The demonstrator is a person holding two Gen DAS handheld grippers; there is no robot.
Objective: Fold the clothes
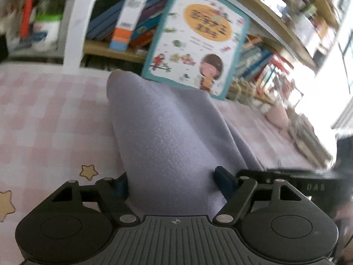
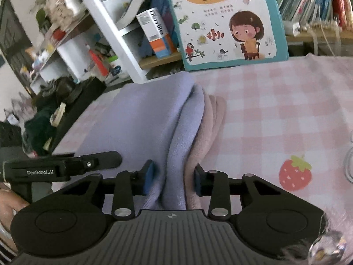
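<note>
A lavender cloth [image 1: 163, 132] lies on the pink checked tablecloth [image 1: 44, 114] and runs away from me toward the bookshelf. My left gripper [image 1: 171, 183] straddles its near end; the cloth fills the wide gap between the blue pads, so the jaws stand open around it. In the right wrist view the lavender cloth [image 2: 136, 119] lies folded over a pink cloth [image 2: 211, 119]. My right gripper [image 2: 174, 177] has both layers bunched between its blue pads. The left gripper [image 2: 64, 165] shows at that view's left edge.
A children's picture book [image 2: 227, 22] leans upright at the table's far edge. Behind it stand shelves with books [image 1: 264, 66] and a white shelf post [image 1: 79, 22]. A strawberry print [image 2: 295, 174] marks the tablecloth [image 2: 275, 101] to the right.
</note>
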